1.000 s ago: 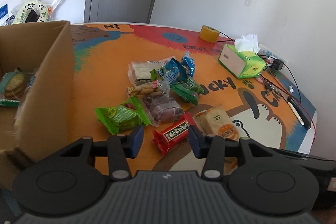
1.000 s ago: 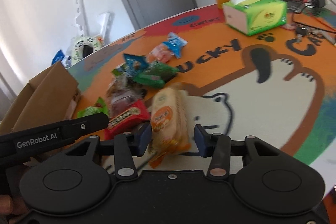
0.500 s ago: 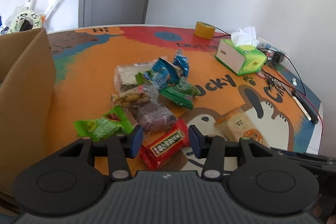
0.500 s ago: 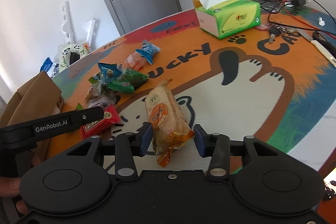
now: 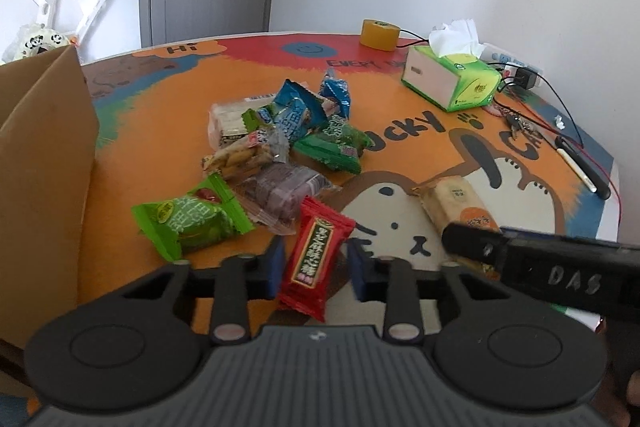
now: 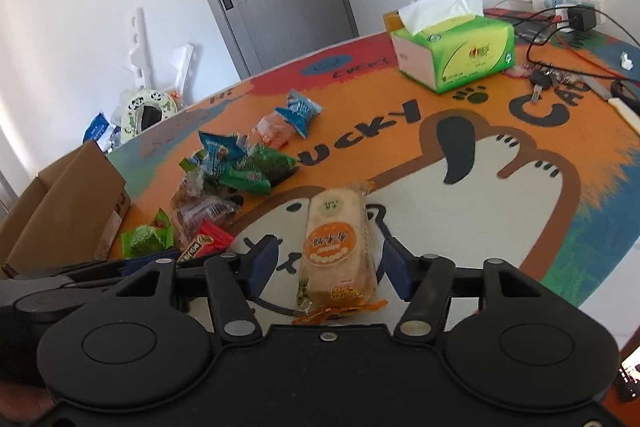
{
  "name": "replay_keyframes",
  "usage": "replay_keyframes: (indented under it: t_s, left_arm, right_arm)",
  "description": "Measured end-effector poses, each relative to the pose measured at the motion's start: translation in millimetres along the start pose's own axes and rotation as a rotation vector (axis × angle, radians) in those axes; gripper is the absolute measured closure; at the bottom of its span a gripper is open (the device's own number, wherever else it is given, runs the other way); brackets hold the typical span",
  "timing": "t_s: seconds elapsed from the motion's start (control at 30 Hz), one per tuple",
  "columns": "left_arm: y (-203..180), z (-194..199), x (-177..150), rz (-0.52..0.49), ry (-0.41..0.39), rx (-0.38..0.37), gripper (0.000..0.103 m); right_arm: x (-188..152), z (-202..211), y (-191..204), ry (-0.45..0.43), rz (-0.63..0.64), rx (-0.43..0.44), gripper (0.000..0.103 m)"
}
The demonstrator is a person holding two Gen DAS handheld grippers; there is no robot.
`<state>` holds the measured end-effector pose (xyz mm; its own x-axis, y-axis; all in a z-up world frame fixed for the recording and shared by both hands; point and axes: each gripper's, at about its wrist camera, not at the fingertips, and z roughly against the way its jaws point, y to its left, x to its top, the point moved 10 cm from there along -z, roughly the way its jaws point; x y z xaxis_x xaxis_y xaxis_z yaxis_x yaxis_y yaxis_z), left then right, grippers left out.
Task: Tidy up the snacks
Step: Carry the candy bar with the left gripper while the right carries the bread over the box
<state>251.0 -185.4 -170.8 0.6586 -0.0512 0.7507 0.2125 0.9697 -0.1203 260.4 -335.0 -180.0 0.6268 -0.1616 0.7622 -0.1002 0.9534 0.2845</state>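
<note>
My left gripper (image 5: pixel 314 265) has just been closing around the red pack (image 5: pixel 316 259), my right gripper (image 6: pixel 326 269) opening off the cake (image 6: pixel 338 251); most snacks (image 5: pixel 280 143) remain outside the box (image 5: pixel 44 155).

The counter cover (image 5: pixel 168 131) is printed with words: "Hi" (image 5: pixel 182 48) sits on an orange patch at the far edge, "EVERY" (image 6: pixel 362 65) runs in dark letters along the red band beside a blue smiley face, and large black letters reading "UCKY" (image 6: pixel 374 127) cross the orange field, with a paw print after them and "CA" (image 6: pixel 554 109) further along. On the dark arm of the right gripper (image 5: pixel 552 273), seen from the left wrist, "DAS" (image 5: pixel 574 279) is hand-lettered in pale strokes. The red snack packet (image 5: pixel 314 261) and the pale cake packet (image 6: pixel 338 247) carry Chinese characters too small for me to read.
</note>
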Motion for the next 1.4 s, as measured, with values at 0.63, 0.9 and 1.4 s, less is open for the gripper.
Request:
replay_keyframes:
  t_s: [0.63, 0.9, 1.4]
  left_arm:
    - [5, 57, 20, 0.032, -0.088, -0.041, 0.084]
    - [24, 92, 41, 0.06, -0.166, -0.023, 0.084]
    - [76, 135, 60, 0.129, -0.255, 0.057, 0.084]
  right_arm:
    - [13, 37, 29, -0.066, 0.031, 0.043, 0.068]
    - [30, 52, 58, -0.121, 0.039, 0.103, 0.068]
    - [47, 57, 119, -0.159, 0.097, 0.21, 0.068]
